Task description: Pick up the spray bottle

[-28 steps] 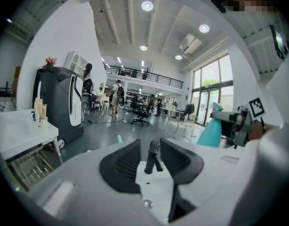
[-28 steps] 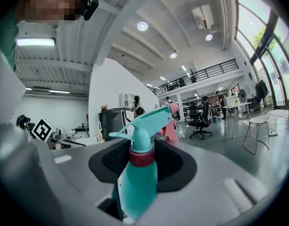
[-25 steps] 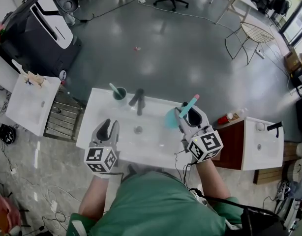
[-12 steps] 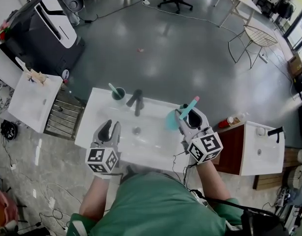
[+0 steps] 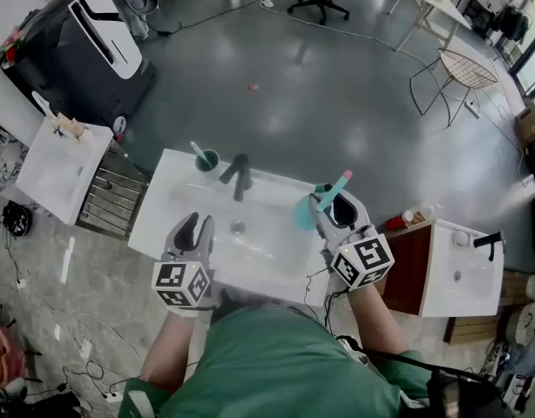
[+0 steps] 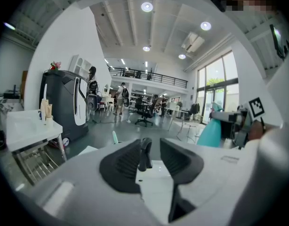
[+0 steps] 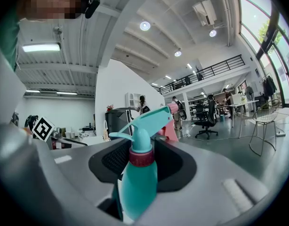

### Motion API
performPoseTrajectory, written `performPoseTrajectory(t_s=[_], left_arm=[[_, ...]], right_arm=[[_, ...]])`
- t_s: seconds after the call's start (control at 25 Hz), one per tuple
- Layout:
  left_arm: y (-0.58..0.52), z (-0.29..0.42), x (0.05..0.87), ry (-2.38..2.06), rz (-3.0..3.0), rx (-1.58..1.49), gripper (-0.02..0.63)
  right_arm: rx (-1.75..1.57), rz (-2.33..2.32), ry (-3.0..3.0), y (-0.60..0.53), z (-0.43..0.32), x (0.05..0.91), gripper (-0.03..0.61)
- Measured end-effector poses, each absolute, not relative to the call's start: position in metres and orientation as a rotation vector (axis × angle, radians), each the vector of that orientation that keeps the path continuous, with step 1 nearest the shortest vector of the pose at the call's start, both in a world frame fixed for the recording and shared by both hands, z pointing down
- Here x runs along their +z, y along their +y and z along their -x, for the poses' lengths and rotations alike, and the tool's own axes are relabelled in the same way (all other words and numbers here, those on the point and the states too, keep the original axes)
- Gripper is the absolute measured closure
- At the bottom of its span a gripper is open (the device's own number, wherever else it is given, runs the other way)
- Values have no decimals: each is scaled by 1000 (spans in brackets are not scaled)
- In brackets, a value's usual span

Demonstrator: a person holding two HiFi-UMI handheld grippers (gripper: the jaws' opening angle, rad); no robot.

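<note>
We look down on a wide, glossy grey floor (image 5: 337, 85) that throws back soft patches of light. At its far left stands a bulky black-and-white machine (image 5: 84, 50) with rounded corners. Nearer to us is the rectangular white washbasin (image 5: 163, 207), smooth and shiny, with a shallow bowl.

Over its right part is the right gripper (image 5: 333, 207), a matte grey shell with a marker cube. Its ribbed black pads (image 7: 117, 158) are pressed against the spray bottle (image 7: 137, 178). The bottle stands upright between them, with a smooth teal plastic body (image 5: 304, 212), a dark red collar, a teal trigger head and a pink nozzle.

The left gripper (image 5: 191, 226) hangs over the basin's left part. Its jaws stand partly apart with nothing in them. Through the gap (image 6: 151, 157) we see only the slim black faucet (image 6: 144, 153) on the basin's far rim (image 5: 240, 174). Just left of the faucet is a small dark round cup (image 5: 206, 159) with a pale green toothbrush leaning in it.

Against the frame from a second ago, the bottle sits in the same grip and the left jaws show much the same gap. Both grippers keep their places in the head view, while the washbasin and the room have slid slightly up and to the left.
</note>
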State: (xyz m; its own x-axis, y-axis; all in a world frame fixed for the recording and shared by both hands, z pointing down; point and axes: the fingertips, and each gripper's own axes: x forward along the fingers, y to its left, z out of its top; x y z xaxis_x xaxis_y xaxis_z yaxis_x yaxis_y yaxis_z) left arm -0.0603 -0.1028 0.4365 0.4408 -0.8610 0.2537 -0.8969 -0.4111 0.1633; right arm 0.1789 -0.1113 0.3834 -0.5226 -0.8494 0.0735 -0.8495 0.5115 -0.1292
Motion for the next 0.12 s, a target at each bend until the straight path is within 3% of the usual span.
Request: performPoseTrajectory(t_s=[0.12], left_arm=[[-99,57,437,-1525,-2419,184,488]], right_arm=[[230,-1529,-2735,-109,-182,383,423]])
